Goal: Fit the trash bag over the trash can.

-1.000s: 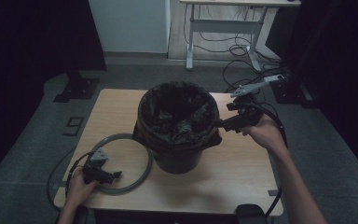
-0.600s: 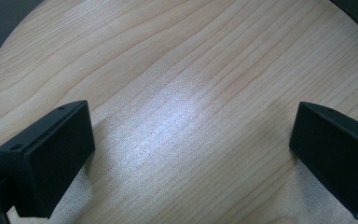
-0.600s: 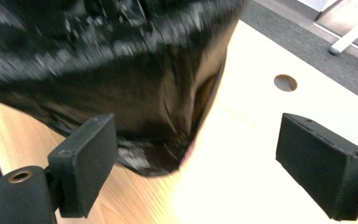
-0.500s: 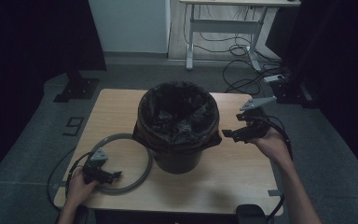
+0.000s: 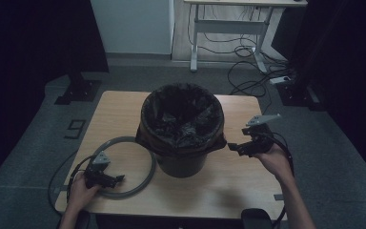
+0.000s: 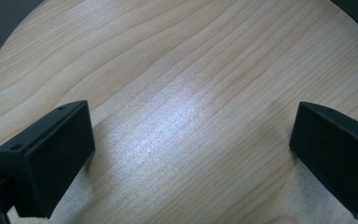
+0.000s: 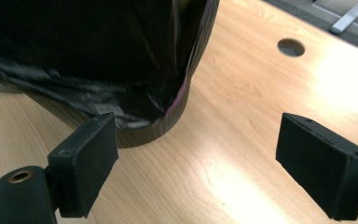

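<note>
From above, the lined bin (image 5: 182, 129) stands mid-table, your left gripper (image 5: 106, 180) at the grey ring (image 5: 124, 167), your right gripper (image 5: 240, 147) beside the bag's overhang. Left gripper view: jaws spread over bare table (image 6: 177, 93). Right gripper view: jaws spread; approach the bag (image 7: 98, 88) edge squarely before pinching.

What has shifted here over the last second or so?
The right gripper has pulled back from the rim of the bin toward the person's side, and its jaws now stand open and empty beside the bin liner. The left gripper stays at the grey ring, jaws open; bin and ring have not moved.
</note>
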A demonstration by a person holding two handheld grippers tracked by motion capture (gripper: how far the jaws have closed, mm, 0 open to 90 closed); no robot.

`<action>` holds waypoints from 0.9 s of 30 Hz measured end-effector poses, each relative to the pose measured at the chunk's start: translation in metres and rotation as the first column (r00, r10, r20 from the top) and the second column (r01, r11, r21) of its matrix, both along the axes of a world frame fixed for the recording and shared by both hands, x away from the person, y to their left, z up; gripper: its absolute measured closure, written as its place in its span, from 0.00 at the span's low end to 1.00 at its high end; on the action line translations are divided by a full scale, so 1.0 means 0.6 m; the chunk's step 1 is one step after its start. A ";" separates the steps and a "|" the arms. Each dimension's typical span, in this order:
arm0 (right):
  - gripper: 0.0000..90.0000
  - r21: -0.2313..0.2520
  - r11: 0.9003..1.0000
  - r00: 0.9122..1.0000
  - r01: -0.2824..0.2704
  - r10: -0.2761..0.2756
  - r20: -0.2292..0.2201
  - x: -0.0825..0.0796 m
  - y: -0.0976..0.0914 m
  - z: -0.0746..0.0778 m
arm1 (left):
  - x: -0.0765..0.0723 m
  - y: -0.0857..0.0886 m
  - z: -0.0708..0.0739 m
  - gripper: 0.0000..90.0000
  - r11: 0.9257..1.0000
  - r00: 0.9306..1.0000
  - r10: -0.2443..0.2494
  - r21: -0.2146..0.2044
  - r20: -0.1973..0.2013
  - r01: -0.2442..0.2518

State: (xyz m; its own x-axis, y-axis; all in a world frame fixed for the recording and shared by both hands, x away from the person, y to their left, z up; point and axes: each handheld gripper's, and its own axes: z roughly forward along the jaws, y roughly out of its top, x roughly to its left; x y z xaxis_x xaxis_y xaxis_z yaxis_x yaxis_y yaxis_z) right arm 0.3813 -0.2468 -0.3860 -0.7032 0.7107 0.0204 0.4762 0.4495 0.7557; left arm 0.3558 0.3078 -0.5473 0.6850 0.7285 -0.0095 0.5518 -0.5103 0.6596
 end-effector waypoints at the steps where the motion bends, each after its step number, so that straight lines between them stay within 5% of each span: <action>1: 0.13 0.002 1.000 1.000 0.002 -0.002 -0.003 0.000 0.000 -0.006 | 0.000 0.000 0.000 0.00 1.000 1.000 0.001 0.000 0.000 -0.001; 19: 0.13 0.024 0.996 0.996 0.085 -0.084 -0.033 -0.017 0.007 -0.152 | 0.000 0.000 0.000 0.00 1.000 1.000 0.001 0.000 0.000 -0.001; 27: 0.13 -0.058 0.994 0.996 0.087 -0.089 -0.031 -0.032 0.028 -0.211 | 0.000 0.000 0.000 0.00 1.000 1.000 0.000 0.002 0.000 0.000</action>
